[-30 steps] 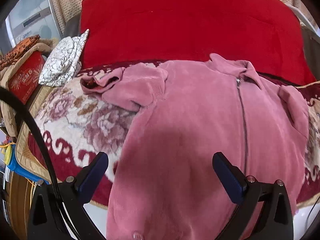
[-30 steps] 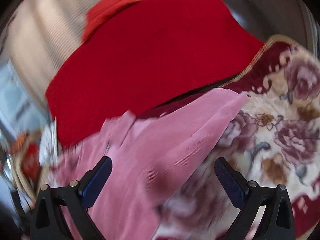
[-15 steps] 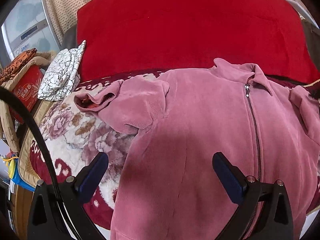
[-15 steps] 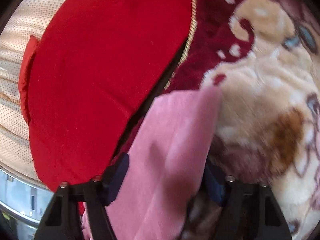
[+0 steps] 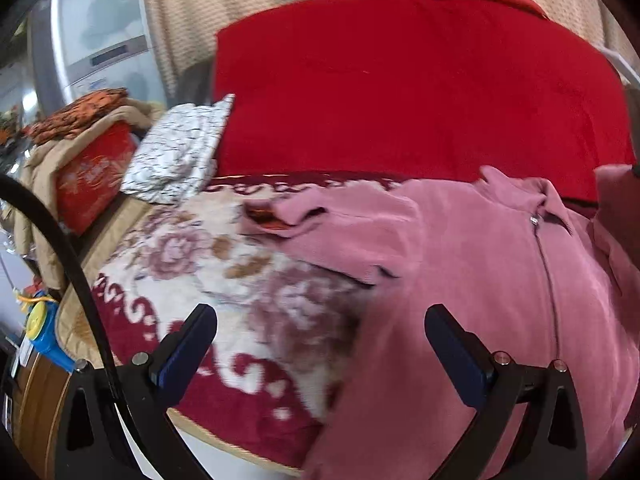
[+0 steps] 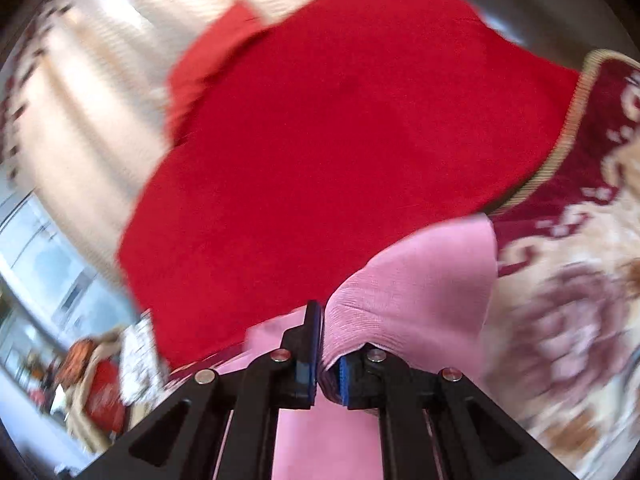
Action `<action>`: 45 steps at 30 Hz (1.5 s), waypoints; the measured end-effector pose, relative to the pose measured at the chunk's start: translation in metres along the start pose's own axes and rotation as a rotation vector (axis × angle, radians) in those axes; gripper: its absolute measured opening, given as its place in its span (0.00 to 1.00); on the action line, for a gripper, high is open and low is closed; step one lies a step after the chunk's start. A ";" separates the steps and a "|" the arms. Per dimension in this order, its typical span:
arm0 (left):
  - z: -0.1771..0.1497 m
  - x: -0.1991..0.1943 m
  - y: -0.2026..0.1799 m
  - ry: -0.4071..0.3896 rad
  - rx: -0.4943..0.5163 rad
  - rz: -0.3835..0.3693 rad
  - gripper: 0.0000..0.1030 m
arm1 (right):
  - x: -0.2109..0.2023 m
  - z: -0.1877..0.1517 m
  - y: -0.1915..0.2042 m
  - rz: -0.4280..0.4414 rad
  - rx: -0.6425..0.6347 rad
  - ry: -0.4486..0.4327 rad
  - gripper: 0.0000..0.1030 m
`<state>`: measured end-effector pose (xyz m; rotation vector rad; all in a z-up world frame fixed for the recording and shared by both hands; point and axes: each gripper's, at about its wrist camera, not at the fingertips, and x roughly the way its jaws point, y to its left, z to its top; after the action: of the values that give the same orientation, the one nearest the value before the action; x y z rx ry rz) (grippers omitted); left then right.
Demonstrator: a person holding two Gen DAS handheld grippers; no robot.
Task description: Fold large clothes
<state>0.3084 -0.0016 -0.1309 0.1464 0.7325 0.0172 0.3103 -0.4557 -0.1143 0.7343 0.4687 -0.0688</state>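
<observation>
The right claw (image 6: 320, 354) had been wide open a moment before. Now its two blue pads had come together and pinched the end of a sleeve (image 6: 420, 292) of the big pink fuzzy zip-up jacket (image 5: 480, 280). The sleeve cloth bunched up in little ribs where the pads squeezed it, and the loose end stuck out past the claw. This looked like the start of folding that sleeve in over the body of the jacket.

The left claw (image 5: 320, 344) stayed wide open and held nothing. A second earlier it had hung over the pink cloth, but now it had slid sideways, so one blue pad was over the soft flower-patterned blanket (image 5: 208, 256) and the other was over the jacket's side edge.

The jacket lay spread out flat on the bed, zipper (image 5: 538, 232) up, on top of the blanket. Its other sleeve (image 5: 320, 220) was bent and crumpled near the top, not yet folded neatly. The jacket looked soft and floppy, like velvet. Behind it sat a big smooth red cushion (image 5: 400, 92), and beside that a white cloth with black crackly lines (image 5: 180, 156).
</observation>
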 end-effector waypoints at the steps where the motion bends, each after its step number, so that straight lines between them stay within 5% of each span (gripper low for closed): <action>1: -0.002 -0.001 0.008 -0.002 -0.010 0.005 1.00 | 0.005 -0.009 0.018 0.027 -0.019 0.011 0.08; 7: -0.017 -0.004 0.046 0.007 -0.045 0.032 1.00 | 0.053 -0.092 0.128 0.126 -0.185 0.137 0.12; 10: -0.021 -0.008 0.054 0.004 -0.049 0.031 1.00 | 0.093 -0.131 0.155 0.130 -0.212 0.273 0.17; 11: -0.021 -0.010 0.055 0.002 -0.049 0.030 1.00 | 0.104 -0.156 0.159 0.144 -0.220 0.339 0.26; 14: -0.019 -0.012 0.055 -0.007 -0.052 0.016 1.00 | 0.117 -0.195 0.162 0.211 -0.211 0.495 0.76; 15: -0.017 -0.012 0.053 -0.008 -0.052 0.002 1.00 | 0.113 -0.208 0.152 0.257 -0.190 0.524 0.77; 20: -0.010 -0.010 0.038 -0.016 -0.018 -0.065 1.00 | 0.084 -0.201 0.120 0.345 -0.158 0.527 0.77; 26: -0.006 0.022 0.087 0.063 -0.245 -0.112 1.00 | 0.059 -0.154 0.054 0.132 -0.066 0.359 0.69; 30: -0.007 0.042 0.123 0.084 -0.361 -0.115 1.00 | 0.079 -0.155 0.028 0.007 -0.096 0.405 0.52; 32: -0.007 0.052 0.138 0.098 -0.419 -0.126 1.00 | 0.079 -0.157 0.029 -0.010 -0.129 0.383 0.51; 37: 0.010 0.075 0.154 0.032 -0.506 -0.206 1.00 | 0.060 -0.155 0.057 0.074 -0.206 0.349 0.50; 45: 0.048 0.166 0.169 0.186 -0.679 -0.359 1.00 | 0.047 -0.167 0.073 0.129 -0.259 0.371 0.50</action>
<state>0.4701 0.1708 -0.1829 -0.6426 0.8931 -0.0632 0.3036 -0.2868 -0.1958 0.5198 0.7666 0.2498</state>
